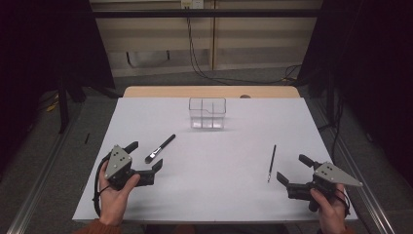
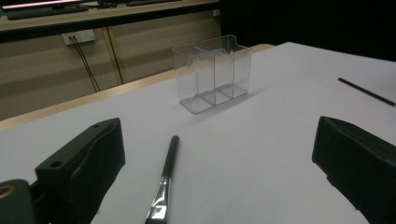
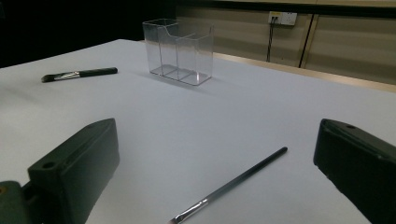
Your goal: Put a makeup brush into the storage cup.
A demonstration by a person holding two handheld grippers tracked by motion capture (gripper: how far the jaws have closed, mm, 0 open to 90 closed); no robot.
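The left gripper rests low on the white table, jaws spread wide and empty, with the flat black brush lying between them. The right gripper is likewise wide open and empty, just beside the thin brush. The clear divided holder stands upright at the table's far centre.

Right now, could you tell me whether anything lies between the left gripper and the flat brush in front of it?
Nothing visible does. The left gripper is open, and the flat brush lies on bare white table between its jaws in the left gripper view. The clear organizer stands farther back.
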